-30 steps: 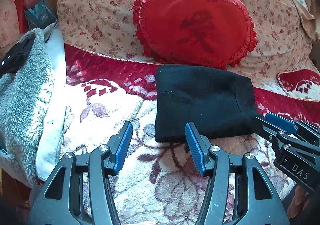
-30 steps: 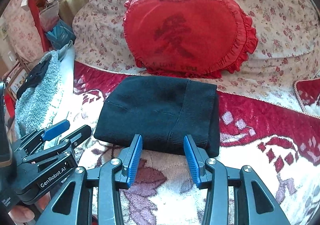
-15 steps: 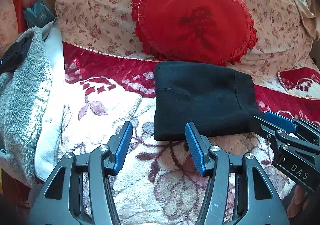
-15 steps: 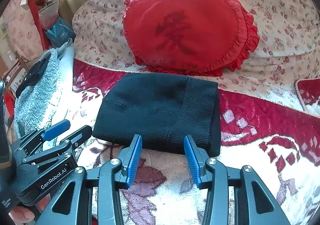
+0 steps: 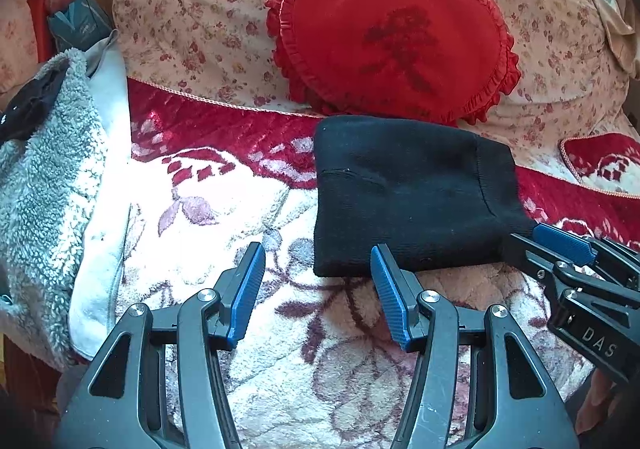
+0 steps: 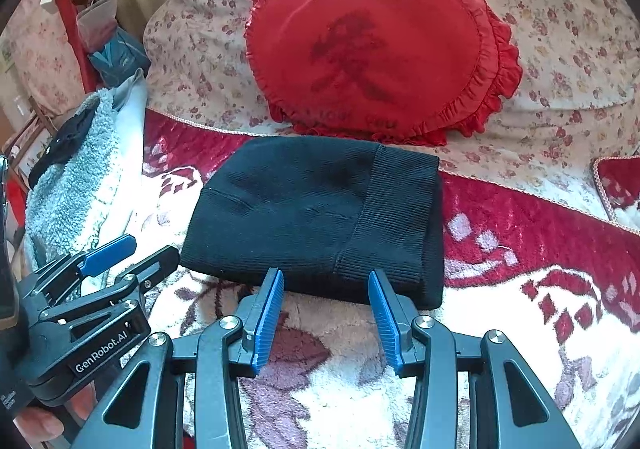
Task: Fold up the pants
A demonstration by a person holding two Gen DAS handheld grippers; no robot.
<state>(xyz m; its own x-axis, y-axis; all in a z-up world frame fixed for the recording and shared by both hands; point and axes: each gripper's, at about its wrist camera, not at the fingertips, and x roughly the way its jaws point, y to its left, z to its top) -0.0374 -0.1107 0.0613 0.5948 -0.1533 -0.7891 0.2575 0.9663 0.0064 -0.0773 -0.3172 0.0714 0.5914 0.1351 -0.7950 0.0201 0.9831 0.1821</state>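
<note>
Pants (image 5: 404,205) lie folded into a compact black block on the blanket (image 5: 224,233), just in front of the red heart cushion (image 5: 396,33) that leans on the floral pillow (image 5: 192,9). In the right wrist view the same pants (image 6: 308,217) show a ribbed band along their right side, with the cushion (image 6: 376,45) behind them. The left gripper (image 5: 316,289) is held low over the blanket, pointing forward toward the near left corner of the pants, its blue-padded jaws spread apart and holding nothing; its right fingertip (image 5: 380,269) sits at the near edge of the fabric, though whether it touches cannot be told. The right gripper (image 6: 326,307) is posed the same way before the near edge, level and pointing forward, jaws apart and empty, one fingertip (image 6: 378,289) at the ribbed band. Each tool shows in the other's view: the right gripper (image 5: 560,245) comes in from the right by the near right corner, and the left gripper (image 6: 132,259) from the left by the near left corner. A grey fleece (image 5: 36,185) lies at the left edge of the blanket.
</note>
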